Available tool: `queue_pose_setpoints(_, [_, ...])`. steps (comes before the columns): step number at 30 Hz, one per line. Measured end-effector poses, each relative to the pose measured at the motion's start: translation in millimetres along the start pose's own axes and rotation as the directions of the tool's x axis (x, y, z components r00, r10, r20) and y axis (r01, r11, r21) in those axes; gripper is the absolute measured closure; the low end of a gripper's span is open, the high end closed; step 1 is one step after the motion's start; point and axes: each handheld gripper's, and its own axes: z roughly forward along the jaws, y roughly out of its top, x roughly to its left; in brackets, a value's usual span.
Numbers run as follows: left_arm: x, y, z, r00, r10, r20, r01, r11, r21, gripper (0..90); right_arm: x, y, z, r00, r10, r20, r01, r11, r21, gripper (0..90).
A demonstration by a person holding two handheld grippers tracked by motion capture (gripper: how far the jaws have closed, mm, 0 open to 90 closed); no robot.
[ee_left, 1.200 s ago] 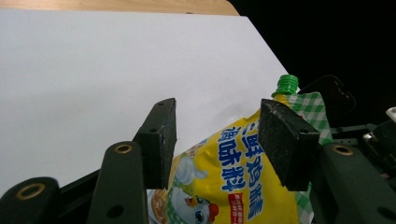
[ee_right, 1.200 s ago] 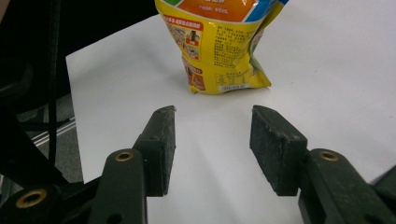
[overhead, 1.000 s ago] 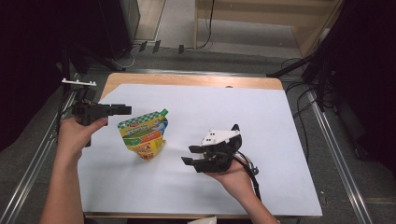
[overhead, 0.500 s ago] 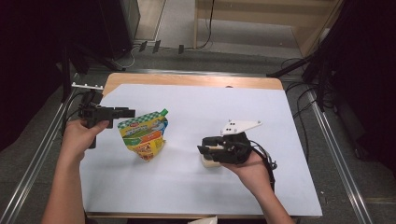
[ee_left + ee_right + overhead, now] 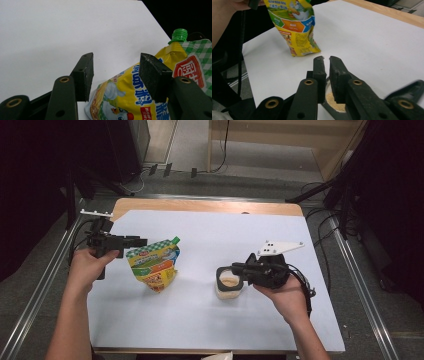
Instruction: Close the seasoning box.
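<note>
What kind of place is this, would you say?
Probably a lab or recording setup, not a kitchen: a table covered in a plain white sheet, a metal frame rail alongside it, and cables on the bare floor.

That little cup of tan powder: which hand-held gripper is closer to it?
The right. The right hand-held gripper is at the cup, its jaws closed on the rim. The left hand-held gripper is far off across the table, beside the yellow pouch.

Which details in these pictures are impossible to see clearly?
- Pouch print: left gripper view, bottom edge and the jaws cut it off.
- Jar contents: high view, too small; right gripper view, the jaws cover most of it.
- Right gripper grip on the jar rim: its own jaws hide the contact.
</note>
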Motion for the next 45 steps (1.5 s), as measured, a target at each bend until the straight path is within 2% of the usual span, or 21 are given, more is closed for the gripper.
queue_pose_setpoints(5, [0.2,-0.2,0.4,1.0,0.002,0.001,-0.002,1.0,0.003,46.2,-8.6,0.3,-11.7,0.9998,0.014,0.011,-0.013,1.0,-0.015,90.0])
queue_pose_setpoints(7, [0.3,-0.3,0.4,1.0,0.001,-0.001,-0.001,1.0,0.003,46.1,-14.2,0.6,-20.6,0.9992,0.025,0.032,-0.025,1.0,-0.019,90.0])
queue_pose_setpoints(14, [0.6,-0.6,1.2,1.0,0.001,-0.002,-0.001,1.0,0.006,45.6,-25.9,-0.7,-35.3,0.9966,0.046,0.068,-0.043,0.998,-0.05,90.0])
queue_pose_setpoints(18, [0.4,-0.8,1.0,1.0,0.004,-0.002,-0.004,1.0,0.006,45.5,-32.8,-2.8,-42.0,0.9935,0.064,0.094,-0.058,0.996,-0.062,90.0])
queue_pose_setpoints(19, [0.3,-0.9,1.2,1.0,0.006,-0.004,-0.006,1.0,0.005,45.6,-37.7,-4.9,-44.7,0.9909,0.072,0.114,-0.065,0.996,-0.063,90.0])
queue_pose_setpoints(22, [0.5,-1.0,1.0,1.0,0.007,-0.005,-0.007,1.0,0.006,45.7,-42.5,-7.6,-45.8,0.9891,0.084,0.121,-0.076,0.995,-0.067,90.0])
queue_pose_setpoints(26, [0.9,-1.1,0.7,1.0,0.005,-0.001,-0.005,1.0,0.004,45.0,-51.0,-14.1,-42.8,0.985,0.106,0.136,-0.099,0.993,-0.061,90.0])
queue_pose_setpoints(35, [1.6,-1.2,-1.1,1.0,0.0,0.002,0.0,1.0,-0.003,44.7,-64.6,-31.7,-20.3,0.982,0.137,0.13,-0.137,0.991,-0.009,90.0])
queue_pose_setpoints(40, [0.6,-1.0,0.2,1.0,0.003,0.004,-0.003,1.0,0.003,44.4,-64.2,-38.0,-5.1,0.9831,0.15,0.105,-0.154,0.988,0.032,90.0])
queue_pose_setpoints(45, [-0.1,-1.0,0.8,1.0,0.004,0.003,-0.004,1.0,0.004,44.3,-60.4,-38.1,0.6,0.9837,0.134,0.12,-0.141,0.989,0.053,90.0])
